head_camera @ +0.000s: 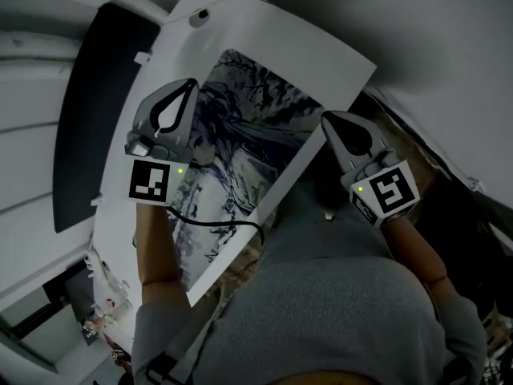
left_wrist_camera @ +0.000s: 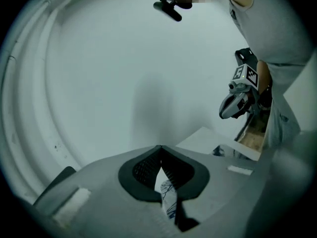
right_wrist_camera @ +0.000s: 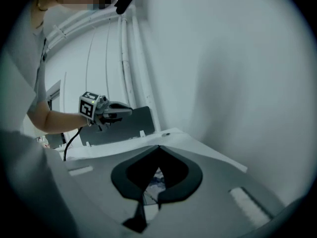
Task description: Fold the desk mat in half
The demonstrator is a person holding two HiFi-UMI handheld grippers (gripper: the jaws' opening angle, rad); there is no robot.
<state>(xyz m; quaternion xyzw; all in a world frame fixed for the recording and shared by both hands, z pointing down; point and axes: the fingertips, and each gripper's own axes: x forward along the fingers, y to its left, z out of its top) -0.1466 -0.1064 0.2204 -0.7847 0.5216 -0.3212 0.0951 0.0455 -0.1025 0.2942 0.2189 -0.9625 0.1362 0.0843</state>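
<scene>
The desk mat (head_camera: 240, 127), white-edged with a dark blue and black print, lies on the white table (head_camera: 321, 38), with its near part raised in both grippers. My left gripper (head_camera: 189, 85) is shut on the mat's left side. A strip of printed mat (left_wrist_camera: 168, 195) shows between its jaws (left_wrist_camera: 159, 148). At the mat's right edge my right gripper (head_camera: 328, 116) is shut too, and printed mat (right_wrist_camera: 154, 178) shows in the gap behind its tips (right_wrist_camera: 158, 148). Each gripper view shows the other one: the right gripper (left_wrist_camera: 237, 104) and the left gripper (right_wrist_camera: 113, 111).
A dark panel (head_camera: 88, 111) stands beside the table's left edge, also seen as a dark panel (right_wrist_camera: 124, 125). A black cable (head_camera: 216, 223) hangs from the left gripper across the mat. The person's grey shirt (head_camera: 337, 295) fills the lower view. White walls surround the table.
</scene>
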